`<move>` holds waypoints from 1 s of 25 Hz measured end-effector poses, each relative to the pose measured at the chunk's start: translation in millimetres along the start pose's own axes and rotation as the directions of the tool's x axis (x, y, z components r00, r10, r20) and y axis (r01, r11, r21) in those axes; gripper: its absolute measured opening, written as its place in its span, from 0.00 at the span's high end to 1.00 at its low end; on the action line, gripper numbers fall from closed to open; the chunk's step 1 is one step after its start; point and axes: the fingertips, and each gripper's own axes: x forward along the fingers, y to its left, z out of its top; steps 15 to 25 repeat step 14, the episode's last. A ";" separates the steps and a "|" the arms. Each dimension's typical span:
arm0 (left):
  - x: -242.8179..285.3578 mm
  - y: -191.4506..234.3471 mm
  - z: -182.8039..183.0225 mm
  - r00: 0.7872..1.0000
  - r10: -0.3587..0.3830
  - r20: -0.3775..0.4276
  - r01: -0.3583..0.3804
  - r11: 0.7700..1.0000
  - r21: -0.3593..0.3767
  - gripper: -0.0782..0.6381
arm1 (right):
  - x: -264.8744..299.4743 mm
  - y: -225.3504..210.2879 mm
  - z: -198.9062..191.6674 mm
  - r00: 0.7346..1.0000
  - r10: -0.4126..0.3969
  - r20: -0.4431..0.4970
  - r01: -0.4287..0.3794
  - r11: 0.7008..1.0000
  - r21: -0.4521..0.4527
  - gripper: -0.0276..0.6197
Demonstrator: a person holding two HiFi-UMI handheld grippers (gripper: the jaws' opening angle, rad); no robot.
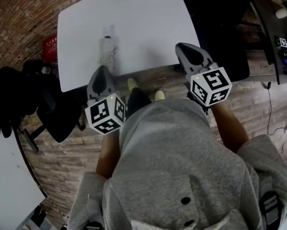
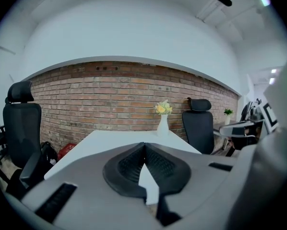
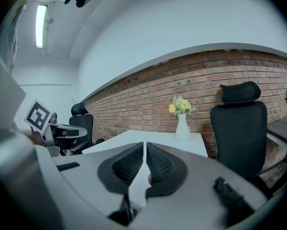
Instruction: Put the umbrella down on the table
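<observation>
A folded pale grey umbrella [image 1: 108, 49] with a dark tip lies flat on the white table [image 1: 148, 28], near its front left part. My left gripper [image 1: 101, 72] hovers just in front of the umbrella at the table's near edge, apart from it. Its jaws are shut with nothing between them [image 2: 144, 145]. My right gripper [image 1: 185, 48] hangs over the table's front right corner, jaws together and empty [image 3: 144, 144]. Neither gripper view shows the umbrella.
A white vase with yellow flowers [image 2: 162, 122] [image 3: 182, 124] stands at the table's far end. Black office chairs stand at the left [image 1: 52, 109] and beyond the right side [image 3: 240, 128]. A red object [image 1: 49, 49] lies on the floor left of the table.
</observation>
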 end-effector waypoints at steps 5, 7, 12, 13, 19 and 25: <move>-0.8 2.1 -2.3 1.000 -0.003 -0.001 0.003 1.000 -0.003 0.87 | 1.1 5.9 -0.8 1.000 0.005 -0.002 -0.005 1.000 -0.007 0.91; -1.4 3.3 -3.3 1.000 -0.007 0.001 0.007 1.000 -0.006 0.87 | 1.8 6.6 -1.9 1.000 0.004 -0.005 -0.004 1.000 -0.008 0.91; 0.5 6.9 -2.6 1.000 -0.003 -0.003 0.003 1.000 -0.008 0.87 | 5.5 7.9 0.6 1.000 0.009 -0.005 -0.009 1.000 -0.009 0.91; 1.4 7.4 -2.1 1.000 -0.003 -0.003 0.003 1.000 -0.007 0.87 | 6.3 8.0 1.3 1.000 0.010 -0.005 -0.010 1.000 -0.009 0.91; 2.2 7.8 -1.7 1.000 -0.002 -0.004 0.002 1.000 -0.007 0.87 | 7.1 8.1 1.9 1.000 0.012 -0.006 -0.012 1.000 -0.010 0.91; 2.2 7.8 -1.7 1.000 -0.002 -0.004 0.002 1.000 -0.007 0.87 | 7.1 8.1 1.9 1.000 0.012 -0.006 -0.012 1.000 -0.010 0.91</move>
